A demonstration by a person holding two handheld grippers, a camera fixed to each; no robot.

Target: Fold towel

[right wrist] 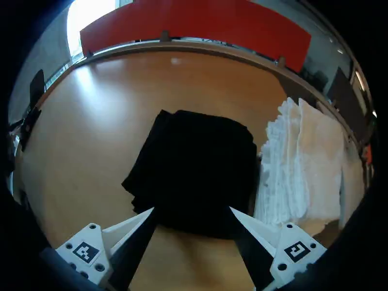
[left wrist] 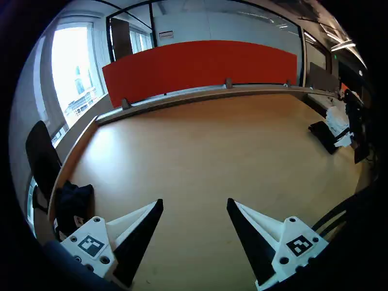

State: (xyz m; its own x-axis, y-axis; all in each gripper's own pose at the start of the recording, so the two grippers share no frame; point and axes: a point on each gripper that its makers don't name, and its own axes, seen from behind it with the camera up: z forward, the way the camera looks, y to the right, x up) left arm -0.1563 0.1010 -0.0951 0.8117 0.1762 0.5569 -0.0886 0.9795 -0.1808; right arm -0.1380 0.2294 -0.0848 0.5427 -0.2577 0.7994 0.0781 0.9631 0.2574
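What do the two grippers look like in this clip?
Both the left gripper and right gripper have white, wedge-shaped fingers tapering to points, with black inner pads. Each finger base carries a square black-and-white marker.

Matt cloth towel [right wrist: 194, 165], glossy wood tbl [right wrist: 92, 126]

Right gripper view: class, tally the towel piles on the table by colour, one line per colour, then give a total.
Black towel pile: 1
White towel pile: 1
Total: 2
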